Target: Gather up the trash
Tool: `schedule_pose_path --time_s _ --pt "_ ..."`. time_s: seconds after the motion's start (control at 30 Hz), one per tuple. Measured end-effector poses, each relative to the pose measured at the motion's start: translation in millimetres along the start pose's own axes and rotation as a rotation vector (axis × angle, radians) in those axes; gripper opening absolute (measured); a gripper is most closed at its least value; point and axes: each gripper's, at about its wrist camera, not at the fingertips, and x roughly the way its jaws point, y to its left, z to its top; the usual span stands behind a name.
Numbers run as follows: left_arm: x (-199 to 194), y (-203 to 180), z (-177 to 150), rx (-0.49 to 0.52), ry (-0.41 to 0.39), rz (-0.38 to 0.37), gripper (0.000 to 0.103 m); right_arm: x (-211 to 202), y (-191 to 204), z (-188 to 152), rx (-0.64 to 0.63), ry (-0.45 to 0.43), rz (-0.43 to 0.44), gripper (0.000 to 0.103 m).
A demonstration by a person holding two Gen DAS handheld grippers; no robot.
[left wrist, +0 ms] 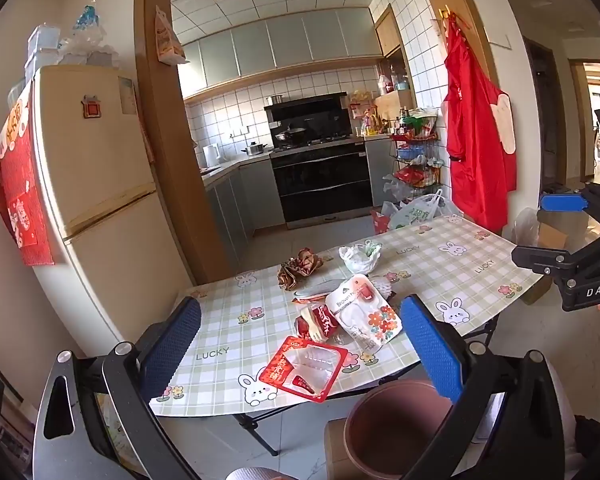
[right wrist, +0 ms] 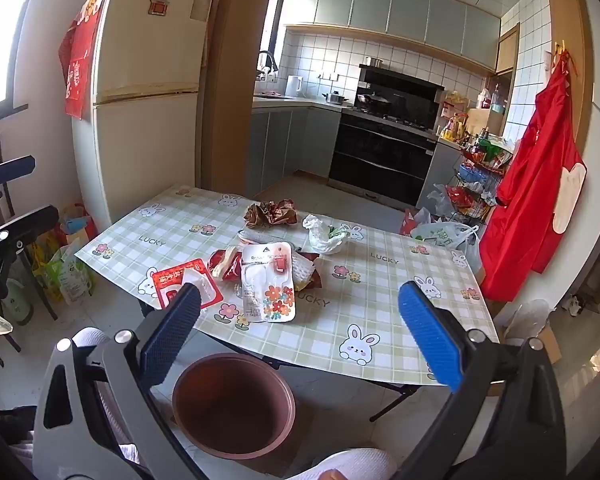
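Hovering above bin (right wrist: 233,404), both my grippers, left (left wrist: 300,344) and right (right wrist: 300,332), spread wide, holding nothing. Bin looks empty, near table (right wrist: 380,320) edge. Trash (right wrist: 266,280) all on table beyond bin: wrappers, foil (right wrist: 271,212), bag (right wrist: 325,236). Nothing collected yet.

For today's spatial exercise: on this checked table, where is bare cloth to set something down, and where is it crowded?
The table is free on the side nearest the red apron, past the white plastic bag, and along the fridge-side edge by the LUCKY print. It is crowded in the middle: crumpled foil wrapper, flowered blister pack, red packet overhanging the near edge.
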Motion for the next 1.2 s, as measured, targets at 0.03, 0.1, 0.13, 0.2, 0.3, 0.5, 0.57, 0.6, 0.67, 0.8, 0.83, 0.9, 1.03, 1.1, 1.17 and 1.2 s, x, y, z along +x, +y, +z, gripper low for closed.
schedule_pose_path --time_s 0.03,0.1,0.13,0.2,0.3,0.5,0.57,0.6,0.67,0.8,0.83,0.9,1.03,1.1,1.17,1.2 --pt "0 -1 0 0.008 0.001 0.004 0.098 0 0 0 0.002 -0.006 -0.002 0.098" --pt "1 -5 1 0.024 0.008 0.015 0.098 0 0 0 0.006 -0.004 0.001 0.098" --pt "-2 -5 1 0.016 -0.001 0.009 0.098 0 0 -1 0.006 -0.004 0.001 0.098" --pt "-4 -10 3 0.022 0.004 0.001 0.098 -4 -2 3 0.007 -0.004 0.000 0.098" --pt "1 -5 3 0.010 0.012 -0.020 0.098 -4 -2 -1 0.005 -0.016 -0.001 0.098" --pt "-5 0 3 0.009 -0.011 -0.019 0.098 -9 -4 0 0.013 -0.023 -0.012 0.098" --pt "-6 -1 4 0.014 -0.012 -0.021 0.098 -9 -3 0 0.012 -0.022 -0.014 0.098" --pt "-6 -1 4 0.016 -0.013 -0.023 0.098 -9 -3 0 0.012 -0.021 -0.016 0.098" --pt "-8 -4 5 0.020 -0.017 -0.026 0.098 -8 -4 1 0.016 -0.021 -0.016 0.098" --pt "-8 -6 6 0.032 -0.023 -0.032 0.098 -9 -5 1 0.018 -0.025 -0.018 0.098" --pt "-8 -6 6 0.033 -0.023 -0.033 0.098 -9 -5 1 0.019 -0.026 -0.018 0.098" --pt "-8 -7 7 0.034 -0.023 -0.034 0.098 -9 -5 1 0.021 -0.027 -0.017 0.098" --pt "-8 -8 7 0.034 -0.023 -0.032 0.098 -10 -5 1 0.020 -0.027 -0.016 0.098" --pt "-8 -7 7 0.034 -0.023 -0.034 0.098 -10 -6 1 0.020 -0.029 -0.018 0.098" --pt "-8 -7 8 0.034 -0.022 -0.034 0.098 -9 -6 0 0.021 -0.028 -0.017 0.098" --pt "-8 -7 8 0.034 -0.022 -0.035 0.098 -9 -6 0 0.021 -0.028 -0.018 0.098"
